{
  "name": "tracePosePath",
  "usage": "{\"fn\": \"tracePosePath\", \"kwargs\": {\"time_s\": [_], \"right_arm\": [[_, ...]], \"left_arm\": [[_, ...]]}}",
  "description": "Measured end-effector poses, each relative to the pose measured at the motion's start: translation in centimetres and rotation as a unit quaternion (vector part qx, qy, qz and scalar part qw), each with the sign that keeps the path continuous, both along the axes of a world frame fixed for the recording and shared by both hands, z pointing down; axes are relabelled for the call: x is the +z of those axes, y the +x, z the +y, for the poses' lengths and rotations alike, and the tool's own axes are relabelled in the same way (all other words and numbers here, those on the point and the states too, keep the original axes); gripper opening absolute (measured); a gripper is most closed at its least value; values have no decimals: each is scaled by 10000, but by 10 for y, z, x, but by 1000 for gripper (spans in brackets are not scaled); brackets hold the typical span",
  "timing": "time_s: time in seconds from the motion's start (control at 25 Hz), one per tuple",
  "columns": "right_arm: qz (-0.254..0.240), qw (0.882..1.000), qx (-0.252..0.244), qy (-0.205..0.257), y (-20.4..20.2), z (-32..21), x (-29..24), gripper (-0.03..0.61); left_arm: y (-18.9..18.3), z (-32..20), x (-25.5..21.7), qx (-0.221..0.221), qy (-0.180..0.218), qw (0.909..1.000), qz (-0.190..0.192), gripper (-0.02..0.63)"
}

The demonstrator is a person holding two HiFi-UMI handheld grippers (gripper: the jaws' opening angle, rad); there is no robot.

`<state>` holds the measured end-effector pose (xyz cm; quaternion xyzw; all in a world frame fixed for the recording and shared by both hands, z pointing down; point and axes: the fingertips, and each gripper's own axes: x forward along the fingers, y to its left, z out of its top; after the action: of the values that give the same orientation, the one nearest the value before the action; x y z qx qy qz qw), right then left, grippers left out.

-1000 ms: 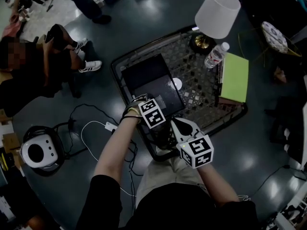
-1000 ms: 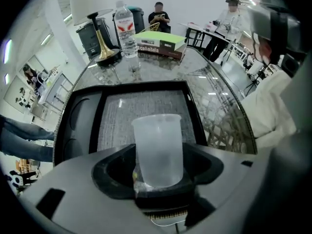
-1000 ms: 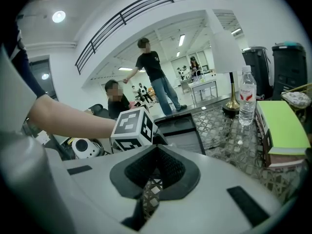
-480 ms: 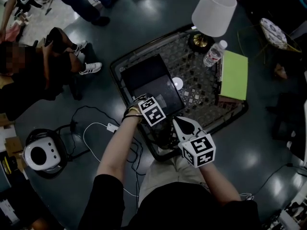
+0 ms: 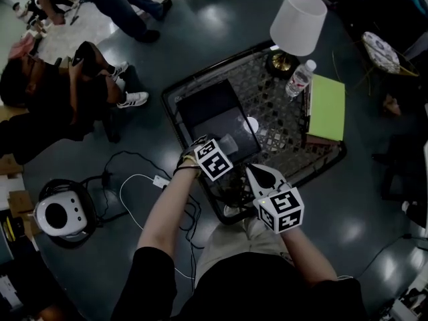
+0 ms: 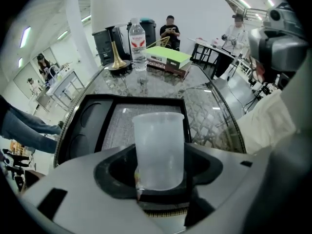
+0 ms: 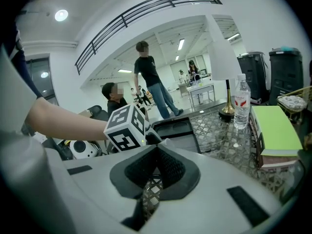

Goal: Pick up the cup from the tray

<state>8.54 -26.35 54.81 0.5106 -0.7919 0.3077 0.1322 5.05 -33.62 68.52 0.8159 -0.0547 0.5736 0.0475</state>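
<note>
Fingers (image 6: 114,172) of the left gripper (image 6: 160,172) are pinching the cup (image 6: 158,147), one dark pad pressing on each side of its lower half. Cup is translucent and empty and is sitting upright, rim up, with its base down in the gap between the pads. Left gripper view: the cup is standing in front of the black tray (image 6: 141,98), over the tray's near edge. Whether the base is touching the tray cannot be told.

Head view: the left gripper (image 5: 222,147) is reaching over the near end of the tray (image 5: 204,102), with the cup (image 5: 228,142) just ahead of its marker cube (image 5: 212,159). The tray is lying on the lattice-patterned counter (image 5: 284,122).

Right gripper (image 7: 155,152): its fingers (image 7: 134,172) are pressing together, nothing between them, only the counter pattern showing below the seam. Head view: the right gripper (image 5: 259,174) is hovering near the counter's near edge, just beside the left gripper and apart from the tray.

At the counter's far end a lamp (image 5: 299,20), a water bottle (image 5: 299,77) and a green book (image 5: 326,105) are standing well apart from both grippers.
</note>
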Motion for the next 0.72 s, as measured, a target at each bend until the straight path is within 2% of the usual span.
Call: {"fn": "tracePosePath", "kwargs": {"time_s": [0.32, 0.56, 0.72], "right_arm": [[69, 9998, 49, 158, -5, 10, -12, 11], [126, 9996, 45, 260, -12, 19, -20, 11], [167, 9994, 10, 308, -19, 28, -23, 11]], "left_arm": [[-15, 16, -30, -688, 63, 9955, 642, 285], [-26, 34, -59, -1281, 241, 9833, 1269, 285], [-34, 46, -79, -1670, 391, 9697, 1737, 284]]}}
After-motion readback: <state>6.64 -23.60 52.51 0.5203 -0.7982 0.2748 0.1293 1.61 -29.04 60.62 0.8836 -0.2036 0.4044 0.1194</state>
